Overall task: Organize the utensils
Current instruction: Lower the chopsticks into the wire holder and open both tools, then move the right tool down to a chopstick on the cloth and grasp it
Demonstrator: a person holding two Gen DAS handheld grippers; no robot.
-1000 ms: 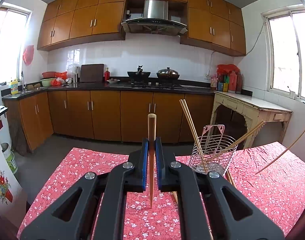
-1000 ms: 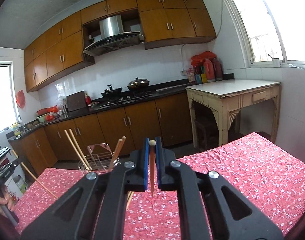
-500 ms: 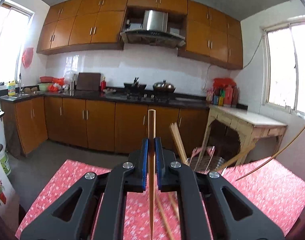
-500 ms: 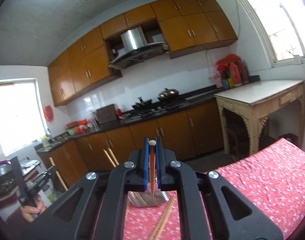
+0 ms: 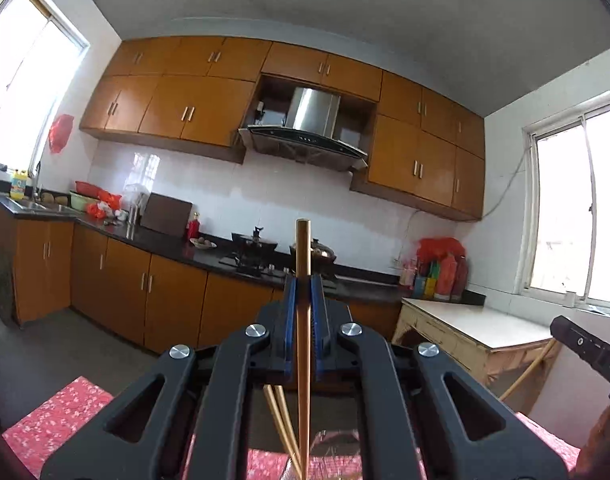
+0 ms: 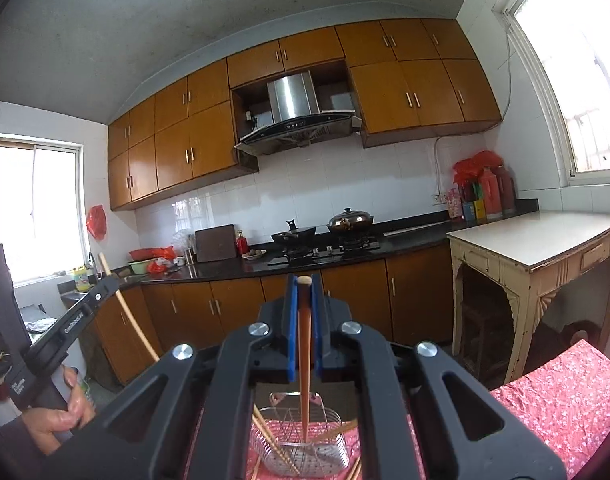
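Plainly, in the left wrist view the left gripper point(image 5: 303, 308) has its jaws clenched on a pale wooden chopstick point(image 5: 303, 320), which stands upright between the blue pads and runs down out of the frame. Two more chopsticks point(image 5: 279, 420) lean just beneath it, and only a sliver of the wire basket point(image 5: 337, 440) shows at the bottom edge. The risk here, as I judge it, is blindness: with the basket almost out of sight, a lowering stick could strike the leaning pair or miss the rim. Against the earlier frame, the red-clothed worktop point(image 5: 65, 412) has dropped to the lower corners and the ceiling fills the top, so this hand has risen.

In the right wrist view the right gripper point(image 6: 303, 312) is clamped on a darker, reddish chopstick point(image 6: 303, 360) whose tip hangs over the wire basket point(image 6: 305, 440), which holds several sticks leaning at angles. A thin stick gripped at one point may pivot, catch the mesh or knock the basket over. The left gripper point(image 6: 45, 344) with its hand point(image 6: 61, 416) is at the left. Earlier, the basket sat ahead, to the left of the jaws; now it lies directly below.
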